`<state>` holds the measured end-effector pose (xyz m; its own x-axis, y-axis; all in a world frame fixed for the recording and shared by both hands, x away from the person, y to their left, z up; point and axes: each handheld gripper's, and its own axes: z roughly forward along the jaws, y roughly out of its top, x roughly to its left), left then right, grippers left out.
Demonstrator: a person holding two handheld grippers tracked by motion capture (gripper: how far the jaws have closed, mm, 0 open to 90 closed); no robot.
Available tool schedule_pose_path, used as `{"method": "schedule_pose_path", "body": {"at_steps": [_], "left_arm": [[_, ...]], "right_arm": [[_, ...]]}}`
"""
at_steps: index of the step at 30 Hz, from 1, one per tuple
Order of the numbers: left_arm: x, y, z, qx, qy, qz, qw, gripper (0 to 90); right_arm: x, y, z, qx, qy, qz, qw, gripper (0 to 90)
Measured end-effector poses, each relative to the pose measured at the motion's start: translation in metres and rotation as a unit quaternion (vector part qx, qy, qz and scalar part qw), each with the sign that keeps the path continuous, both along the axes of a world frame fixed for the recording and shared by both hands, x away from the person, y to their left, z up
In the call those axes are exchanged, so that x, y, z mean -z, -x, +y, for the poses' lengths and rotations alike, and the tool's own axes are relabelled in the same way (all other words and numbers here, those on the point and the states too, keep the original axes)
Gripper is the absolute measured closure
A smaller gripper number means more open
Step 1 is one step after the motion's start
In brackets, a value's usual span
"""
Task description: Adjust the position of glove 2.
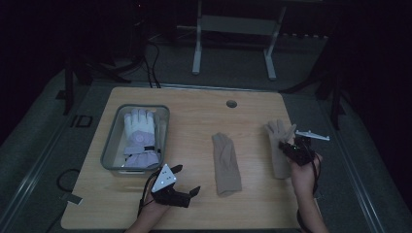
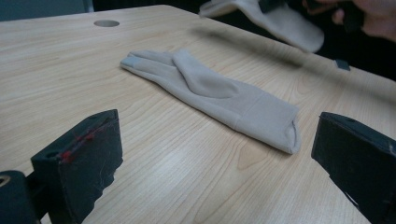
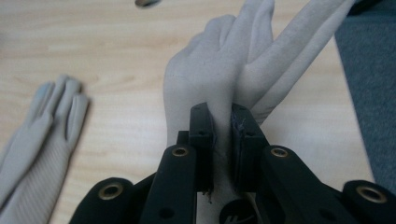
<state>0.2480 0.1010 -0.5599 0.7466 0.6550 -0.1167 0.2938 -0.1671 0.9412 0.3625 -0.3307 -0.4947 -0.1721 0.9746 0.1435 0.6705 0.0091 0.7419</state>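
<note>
A beige glove (image 1: 226, 164) lies flat in the middle of the wooden table (image 1: 194, 116), fingers pointing away from me. In the left gripper view this flat glove (image 2: 210, 91) lies just ahead of my left gripper (image 2: 215, 144), whose jaws stand wide apart with nothing between them. That left gripper (image 1: 187, 179) rests near the table's front edge. My right gripper (image 3: 223, 126) is shut on a second beige glove (image 3: 215, 74), pinching a fold of its palm. In the high view the held glove (image 1: 278, 141) is at the table's right side, with the right gripper (image 1: 287, 147) on it.
A clear plastic bin (image 1: 111, 141) at the left holds a white and lavender glove (image 1: 140, 138). A round cable hole (image 1: 231, 103) sits near the far edge. Grey carpet (image 3: 369, 93) lies past the table's right edge.
</note>
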Motion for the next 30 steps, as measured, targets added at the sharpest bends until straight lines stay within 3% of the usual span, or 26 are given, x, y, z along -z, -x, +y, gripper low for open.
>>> {"method": "schedule_pose_path", "body": {"at_steps": [5,12,16,23,30], "left_arm": [[0.0,0.0,0.001,-0.004,0.001,-0.002,1.0,2.4],[0.0,0.0,0.0,0.002,0.001,0.001,1.0,2.4],[-0.001,0.001,0.0,0.0,0.001,0.001,1.0,2.4],[-0.001,0.001,0.0,0.001,0.001,0.0,1.0,2.4],[-0.001,0.001,0.0,0.001,0.002,0.002,1.0,2.4]], "right_arm": [[0.017,0.008,0.002,-0.001,0.007,0.017,0.9998,80.6],[0.039,0.008,0.005,-0.002,0.036,0.042,0.9985,77.8],[0.049,0.008,0.006,-0.006,0.029,0.047,0.9985,70.0],[0.046,0.008,0.009,-0.013,0.042,0.049,0.9978,48.3],[0.032,0.009,0.0,-0.026,0.045,0.024,0.9984,41.2]]}}
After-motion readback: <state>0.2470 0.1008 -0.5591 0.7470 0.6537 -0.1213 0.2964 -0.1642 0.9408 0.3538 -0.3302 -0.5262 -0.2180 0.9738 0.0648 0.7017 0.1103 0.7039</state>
